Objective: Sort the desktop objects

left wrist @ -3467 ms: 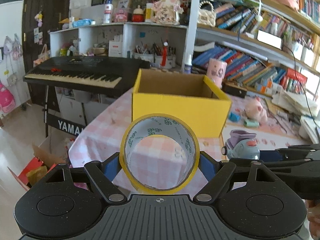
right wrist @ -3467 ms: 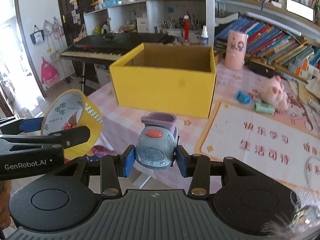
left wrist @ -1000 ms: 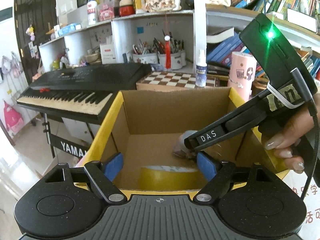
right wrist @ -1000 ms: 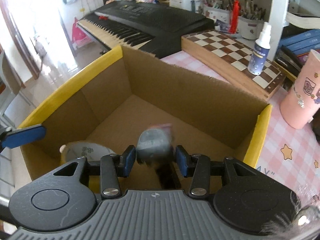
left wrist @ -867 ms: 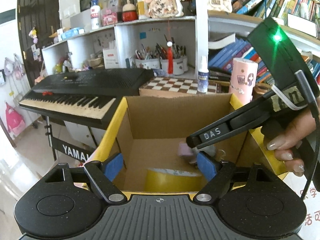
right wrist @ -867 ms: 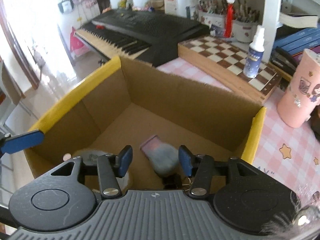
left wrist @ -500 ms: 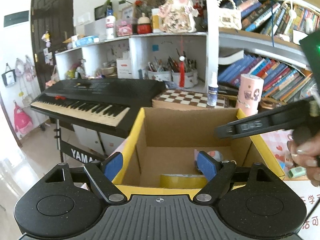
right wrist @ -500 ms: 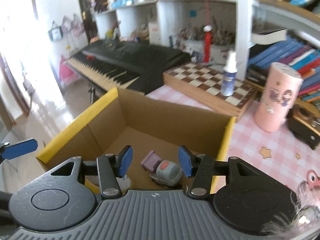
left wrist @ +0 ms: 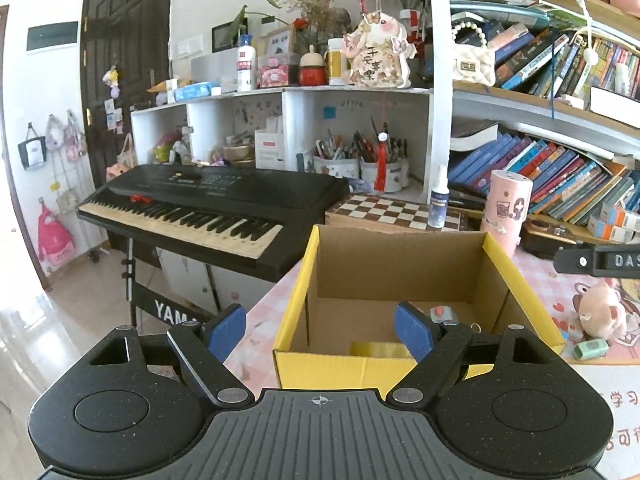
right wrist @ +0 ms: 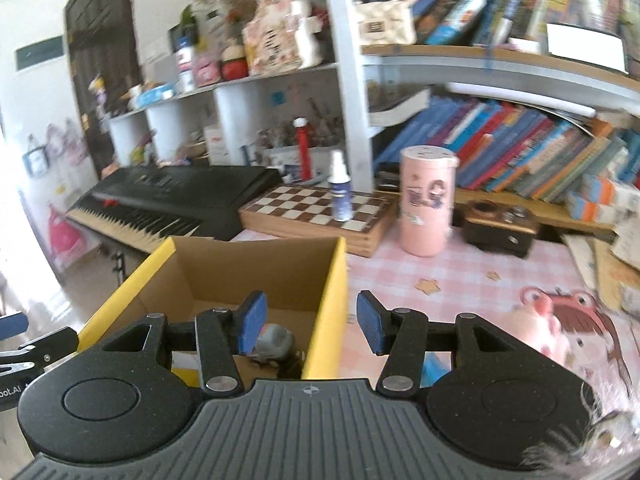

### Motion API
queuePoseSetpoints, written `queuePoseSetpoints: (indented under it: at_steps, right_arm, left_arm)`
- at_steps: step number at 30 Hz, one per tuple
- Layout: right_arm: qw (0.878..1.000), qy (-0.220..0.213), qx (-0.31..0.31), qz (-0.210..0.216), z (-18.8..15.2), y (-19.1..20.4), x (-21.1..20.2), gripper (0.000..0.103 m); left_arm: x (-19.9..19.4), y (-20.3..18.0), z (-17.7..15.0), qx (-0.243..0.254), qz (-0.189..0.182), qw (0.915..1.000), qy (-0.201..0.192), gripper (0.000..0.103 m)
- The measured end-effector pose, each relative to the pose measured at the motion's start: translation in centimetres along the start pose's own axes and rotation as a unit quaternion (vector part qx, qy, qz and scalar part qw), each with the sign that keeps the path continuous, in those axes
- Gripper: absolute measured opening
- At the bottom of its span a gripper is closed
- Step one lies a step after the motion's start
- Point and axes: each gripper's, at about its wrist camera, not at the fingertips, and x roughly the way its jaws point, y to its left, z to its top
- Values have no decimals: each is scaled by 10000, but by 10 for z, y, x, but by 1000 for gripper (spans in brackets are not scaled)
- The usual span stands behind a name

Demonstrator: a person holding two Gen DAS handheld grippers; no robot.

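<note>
Cardboard makes up the one yellow box (left wrist: 400,368) standing on the pink checked tablecloth (right wrist: 472,272), and two sorted things lie inside it: one yellow tape roll (left wrist: 378,349) against the near wall and one grey toy car (right wrist: 274,340) toward the box's right side. The left gripper (left wrist: 320,322) hangs in front of the box with its two blue pads spread wide and nothing between them. The right gripper (right wrist: 307,320) straddles the box's right wall from above, its jaws parted and empty; its two pads touch nothing. Beyond the box sit one chessboard (right wrist: 316,210) with one small spray bottle (right wrist: 339,186) standing on it, and one pink cylinder (right wrist: 426,200) just beside the board. One black keyboard (left wrist: 208,208) stands off the table's far-left edge. One pink plush pig (left wrist: 600,312) lies on the cloth, right of the box.
</note>
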Motion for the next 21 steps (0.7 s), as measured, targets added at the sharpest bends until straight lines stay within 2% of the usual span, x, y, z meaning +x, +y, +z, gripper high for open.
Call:
queuePoseSetpoints:
  at_steps: [8, 14, 21]
  right_arm:
    - [9994, 82, 167, -294, -35, 4, -34, 48]
    - [9987, 82, 120, -484, -68, 22, -60, 48]
    - [9985, 230, 210, -449, -100, 44, -87, 48]
  left_arm:
    - [-22, 6, -13, 55, -177, 9998, -15, 84]
    - [-47, 16, -28, -13, -158, 9999, 12, 84]
    - [-74, 30, -49, 14, -93, 9999, 138, 84]
